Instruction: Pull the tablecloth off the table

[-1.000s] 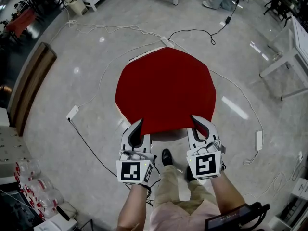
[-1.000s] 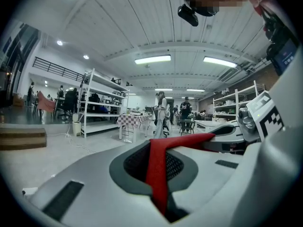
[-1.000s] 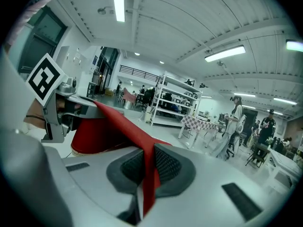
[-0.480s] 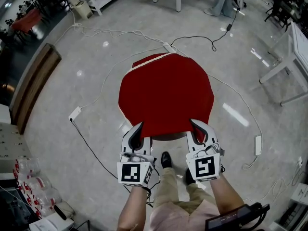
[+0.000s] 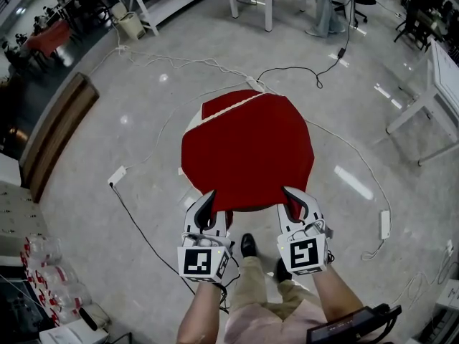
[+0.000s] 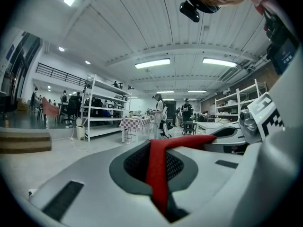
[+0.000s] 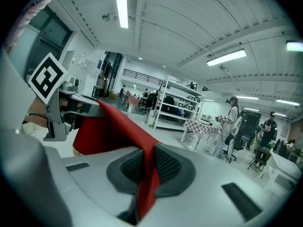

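Both grippers are clamped shut on the near hem of the red tablecloth (image 5: 247, 149). The left gripper (image 5: 208, 201) and the right gripper (image 5: 290, 198) each pinch a fold of it. In each gripper view a narrow red strip runs down between the closed pads, so there are 2 holds, set apart along the same edge. Most of the cloth lies spread over the round counter (image 5: 188, 126), of which I can make out only a pale sliver at the far left. The near edge is lifted off toward the person.

Risks as I judge them:

1. Each pinch takes in only a thin fold near the hem. A sharp tug could slide the fabric out of 1 gripper, and the whole load would then hang from the other.
2. If the 2 grippers pull unevenly, the cloth could skew and bunch on 1 side of the counter, dragging instead of sliding.
3. If the far edge catches on the rim, the counter itself could rock or shift.
4. Cables (image 5: 136, 224) trail across the floor close to the person's shoe (image 5: 248, 246), so a backward step could snag a foot.
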{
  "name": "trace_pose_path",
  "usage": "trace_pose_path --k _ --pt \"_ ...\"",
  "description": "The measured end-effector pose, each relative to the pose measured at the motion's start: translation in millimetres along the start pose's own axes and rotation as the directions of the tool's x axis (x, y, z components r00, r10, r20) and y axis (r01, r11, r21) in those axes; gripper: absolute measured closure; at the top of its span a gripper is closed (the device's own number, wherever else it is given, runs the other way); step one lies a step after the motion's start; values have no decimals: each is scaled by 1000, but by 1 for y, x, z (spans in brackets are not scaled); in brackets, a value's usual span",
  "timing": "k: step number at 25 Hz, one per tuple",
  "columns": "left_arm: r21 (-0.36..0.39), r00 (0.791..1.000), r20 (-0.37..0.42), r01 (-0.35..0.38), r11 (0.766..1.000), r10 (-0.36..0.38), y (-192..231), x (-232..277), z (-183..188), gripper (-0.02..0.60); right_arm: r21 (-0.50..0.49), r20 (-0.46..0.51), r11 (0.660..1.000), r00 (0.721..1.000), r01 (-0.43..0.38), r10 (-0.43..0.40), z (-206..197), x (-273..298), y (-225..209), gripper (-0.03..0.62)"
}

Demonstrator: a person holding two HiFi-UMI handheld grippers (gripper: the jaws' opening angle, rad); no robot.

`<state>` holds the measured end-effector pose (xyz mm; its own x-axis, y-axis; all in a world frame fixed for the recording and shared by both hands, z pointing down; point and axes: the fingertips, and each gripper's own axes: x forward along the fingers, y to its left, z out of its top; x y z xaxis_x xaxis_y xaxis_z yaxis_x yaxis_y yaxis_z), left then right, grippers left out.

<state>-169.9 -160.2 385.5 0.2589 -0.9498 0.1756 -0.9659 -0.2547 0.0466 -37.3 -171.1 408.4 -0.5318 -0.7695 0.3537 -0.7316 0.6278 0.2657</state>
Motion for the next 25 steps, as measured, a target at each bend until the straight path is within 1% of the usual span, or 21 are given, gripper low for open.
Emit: trace_pose_path --k 2,6,9,12,16,18,21,24,25 --pt "6 1000 4 0 1000 0 -3 -4 4 549 -14 2 1000 1000 -2 2 1 -5 0 566" --pt "8 1000 8 0 1000 0 -13 -13 11 549 25 25 1000 1000 4 -5 5 -18 0 565" --pt "3 1000 12 -3 1000 3 -22 -18 15 549 4 29 1000 1000 6 -6 4 -28 -3 565" --pt "9 1000 15 1 1000 -1 -32 -22 21 549 -13 27 1000 999 26 -26 -1 -35 -6 565" --pt "33 1000 17 14 999 -15 -41 -26 31 549 -78 -11 996 998 53 -54 -9 -38 -7 561" --pt "36 1000 19 18 999 -19 -45 -27 33 549 -80 -34 995 998 54 -57 -17 -38 -7 529" --pt "36 1000 13 22 999 -23 -50 -28 30 549 -76 -68 996 997 41 -46 -33 -36 -4 487" --pt "38 1000 6 25 999 -25 -54 -28 27 549 -115 -109 993 994 20 -33 -51 -32 4 480" --pt "38 1000 4 25 999 -26 -56 -28 27 549 -112 -120 994 992 14 -27 -55 -31 5 480"
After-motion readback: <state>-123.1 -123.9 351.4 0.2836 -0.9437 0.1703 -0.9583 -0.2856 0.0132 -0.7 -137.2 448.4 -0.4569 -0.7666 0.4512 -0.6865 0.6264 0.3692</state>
